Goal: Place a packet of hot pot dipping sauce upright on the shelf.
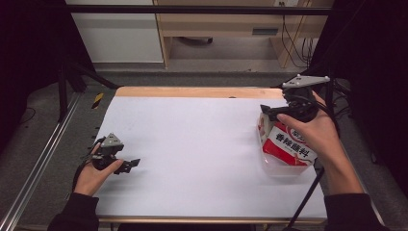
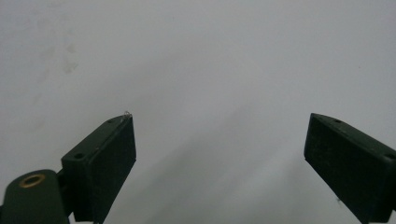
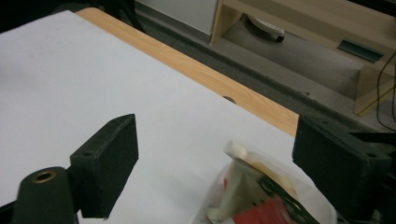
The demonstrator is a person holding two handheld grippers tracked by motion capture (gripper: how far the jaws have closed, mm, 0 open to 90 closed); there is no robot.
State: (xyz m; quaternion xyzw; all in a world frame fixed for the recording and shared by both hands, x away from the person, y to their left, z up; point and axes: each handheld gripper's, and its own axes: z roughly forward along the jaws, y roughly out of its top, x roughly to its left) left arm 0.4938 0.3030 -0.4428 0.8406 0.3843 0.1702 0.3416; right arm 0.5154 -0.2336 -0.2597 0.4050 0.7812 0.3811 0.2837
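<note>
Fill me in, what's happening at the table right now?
A person works with two handheld grippers over a white sheet on the table. The right gripper hovers above a clear bag holding a red-and-white seasoning packet at the sheet's right side; its jaws stand wide open, with the bag's top below them, not pinched. The left gripper rests low at the left, jaws open over bare sheet, holding nothing.
</note>
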